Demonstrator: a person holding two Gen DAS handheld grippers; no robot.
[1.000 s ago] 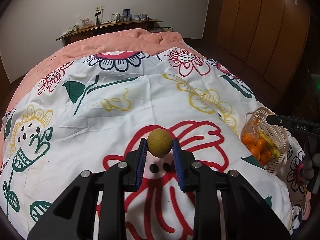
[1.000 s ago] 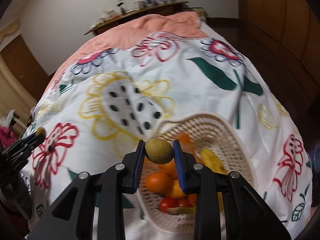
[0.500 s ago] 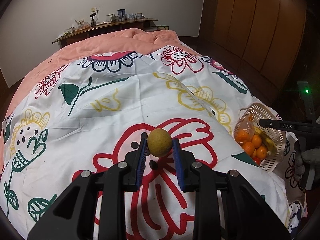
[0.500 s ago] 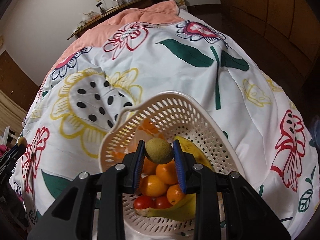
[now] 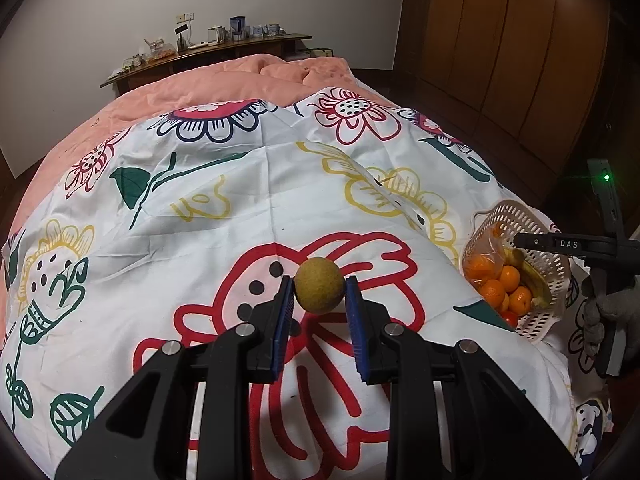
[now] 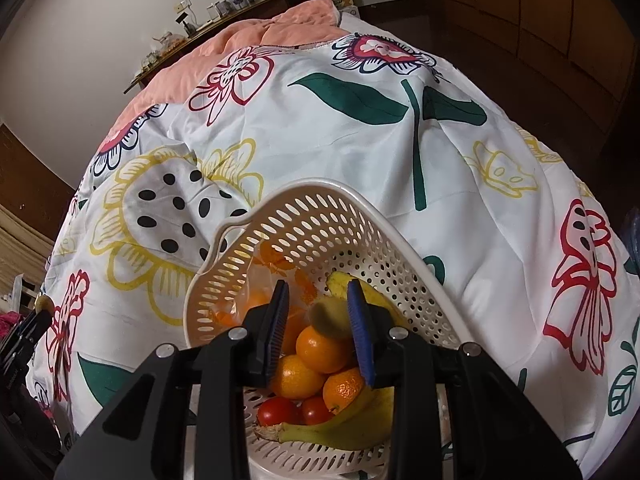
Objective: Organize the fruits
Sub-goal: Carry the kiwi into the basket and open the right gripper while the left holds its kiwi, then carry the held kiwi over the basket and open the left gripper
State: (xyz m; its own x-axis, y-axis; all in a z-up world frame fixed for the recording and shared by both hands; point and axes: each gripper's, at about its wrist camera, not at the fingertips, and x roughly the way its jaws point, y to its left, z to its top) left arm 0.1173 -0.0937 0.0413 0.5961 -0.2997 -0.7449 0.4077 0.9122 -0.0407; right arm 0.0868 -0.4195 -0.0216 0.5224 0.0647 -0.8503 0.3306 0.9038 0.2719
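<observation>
My left gripper (image 5: 319,296) is shut on a round brown-green fruit (image 5: 319,290), held above the flowered bed cover (image 5: 248,200). Over at the bed's right edge stands a white perforated basket (image 6: 320,188) with oranges (image 6: 320,348), tomatoes (image 6: 278,410), bananas (image 6: 344,428) and a bag of oranges. My right gripper (image 6: 318,312) hangs inside the basket and its jaws are opening. A second brown-green fruit (image 6: 330,316), blurred, lies against the right pad, clear of the left pad, just above the oranges. In the left wrist view the basket (image 5: 516,210) sits far right.
A pink quilt (image 5: 240,80) covers the far half of the bed. Behind it a wooden shelf (image 5: 208,48) carries small items. Wooden wardrobe doors (image 5: 500,40) line the right side. A gloved hand (image 5: 612,312) holds the right gripper beside the basket.
My right gripper sank into the basket with its fruit and its jaws have parted; the fruit has slipped toward the right pad. The left gripper has kept its fruit and hardly moved.
</observation>
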